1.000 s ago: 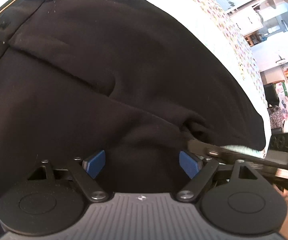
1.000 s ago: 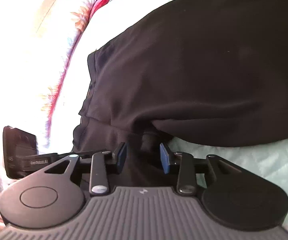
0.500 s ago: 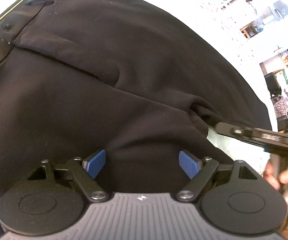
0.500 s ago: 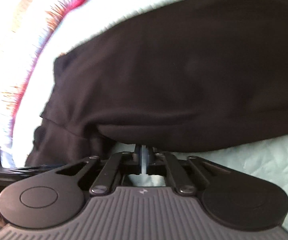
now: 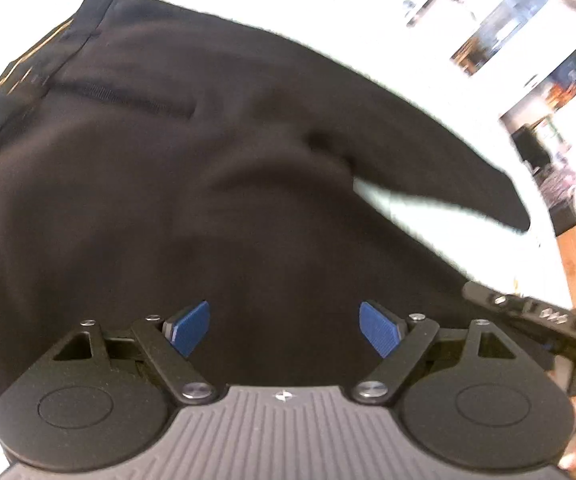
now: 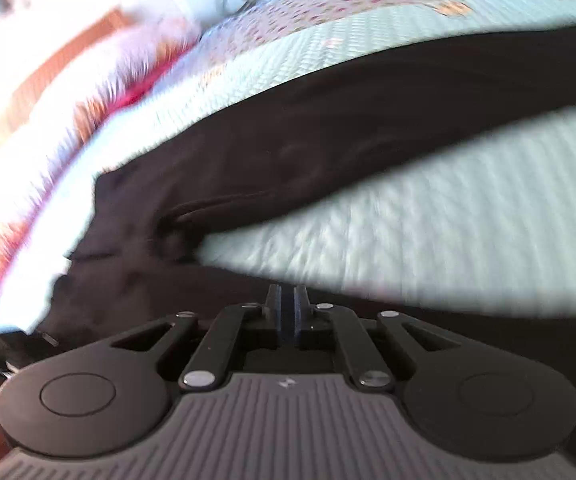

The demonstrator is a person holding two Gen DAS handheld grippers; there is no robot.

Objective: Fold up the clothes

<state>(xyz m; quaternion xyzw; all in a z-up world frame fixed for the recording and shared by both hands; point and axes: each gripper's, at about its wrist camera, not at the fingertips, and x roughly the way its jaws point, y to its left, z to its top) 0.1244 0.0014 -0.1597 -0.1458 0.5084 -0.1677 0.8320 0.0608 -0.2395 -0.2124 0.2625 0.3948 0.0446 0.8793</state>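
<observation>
Black trousers (image 5: 216,184) lie spread, legs apparently parted, view blurred.

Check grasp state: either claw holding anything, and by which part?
Left claw open over the black trousers, holding nothing. Right claw shut; pads together, a pinched trouser edge cannot be confirmed.

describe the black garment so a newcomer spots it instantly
Start at the pale quilted bedspread covering the bed. Spread across it is the black trousers, the only dark thing there, marked by a slit pocket near the gold-lined waistband.
</observation>
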